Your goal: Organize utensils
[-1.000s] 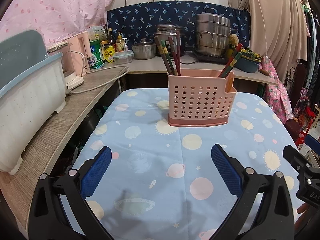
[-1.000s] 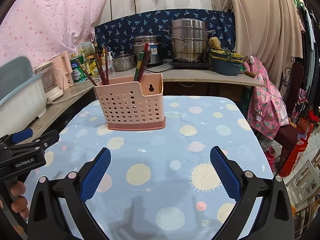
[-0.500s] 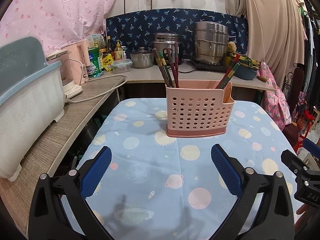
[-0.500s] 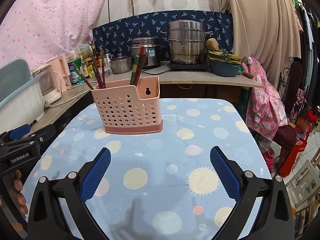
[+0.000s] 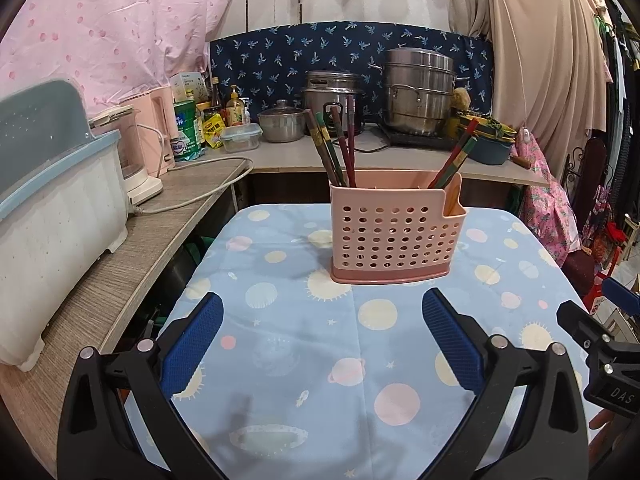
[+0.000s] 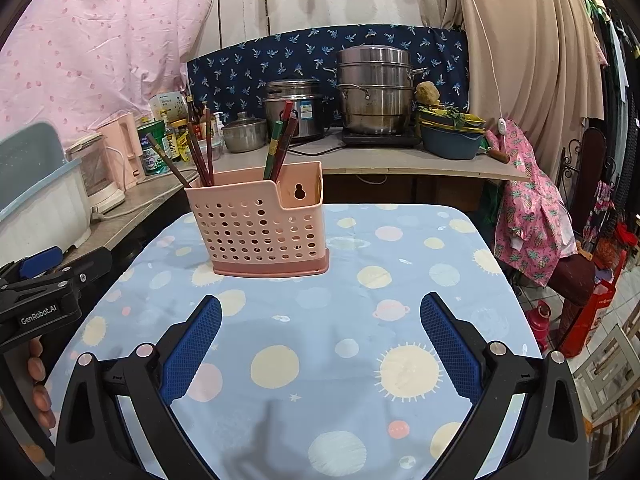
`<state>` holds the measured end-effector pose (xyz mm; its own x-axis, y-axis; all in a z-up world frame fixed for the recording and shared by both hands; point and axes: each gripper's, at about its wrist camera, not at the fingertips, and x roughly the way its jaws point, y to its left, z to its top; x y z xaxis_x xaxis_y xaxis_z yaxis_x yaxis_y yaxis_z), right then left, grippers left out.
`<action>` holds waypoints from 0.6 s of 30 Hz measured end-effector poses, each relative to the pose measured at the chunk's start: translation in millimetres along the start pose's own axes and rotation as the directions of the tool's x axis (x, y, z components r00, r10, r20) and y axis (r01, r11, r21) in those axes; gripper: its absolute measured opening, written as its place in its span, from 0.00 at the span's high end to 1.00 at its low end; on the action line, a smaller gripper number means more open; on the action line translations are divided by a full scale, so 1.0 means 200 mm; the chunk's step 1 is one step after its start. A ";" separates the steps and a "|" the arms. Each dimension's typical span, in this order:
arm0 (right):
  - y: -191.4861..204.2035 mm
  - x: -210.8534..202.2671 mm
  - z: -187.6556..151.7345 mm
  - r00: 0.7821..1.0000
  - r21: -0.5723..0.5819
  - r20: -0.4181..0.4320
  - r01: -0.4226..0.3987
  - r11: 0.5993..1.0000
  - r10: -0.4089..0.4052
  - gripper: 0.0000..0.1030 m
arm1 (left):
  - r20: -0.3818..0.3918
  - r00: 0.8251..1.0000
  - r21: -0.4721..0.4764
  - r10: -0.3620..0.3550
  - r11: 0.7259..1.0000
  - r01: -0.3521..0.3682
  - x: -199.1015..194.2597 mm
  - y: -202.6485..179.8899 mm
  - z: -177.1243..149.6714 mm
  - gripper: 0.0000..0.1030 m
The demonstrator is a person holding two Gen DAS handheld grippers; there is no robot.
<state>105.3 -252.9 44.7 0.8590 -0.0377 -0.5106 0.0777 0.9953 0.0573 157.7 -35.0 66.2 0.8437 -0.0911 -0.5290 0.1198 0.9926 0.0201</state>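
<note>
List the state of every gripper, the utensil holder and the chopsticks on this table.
Left gripper: open, empty, above the tablecloth.
Right gripper: open, empty.
Pink utensil holder: upright on the table.
Chopsticks: standing tilted inside the holder, in two groups.

Left gripper (image 5: pixel 322 328) with blue ribbed pads (image 5: pixel 191 344), jaws spread wide and empty, held low over a light-blue tablecloth printed with suns and planets (image 5: pixel 304 344). Well ahead, standing upright: pink perforated plastic utensil caddy (image 5: pixel 394 236). Dark red and green chopsticks (image 5: pixel 336 148) leaning in its left compartment, another pair (image 5: pixel 456 160) in the right. At the right edge, part of the right gripper (image 5: pixel 600 344). On the left counter, a white-and-blue plastic bin (image 5: pixel 52 216).
</note>
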 end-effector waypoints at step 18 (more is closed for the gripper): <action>0.01 -0.02 0.04 1.000 0.001 0.017 -0.003 1.000 0.003 0.07 | 0.009 1.000 -0.004 -0.001 1.000 0.001 0.00 0.00 0.02 0.08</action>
<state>106.8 -251.2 53.7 0.8678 -0.0360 -0.4956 0.0755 0.9953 0.0599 159.9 -34.6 70.4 0.8481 -0.0926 -0.5217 0.1183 0.9929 0.0160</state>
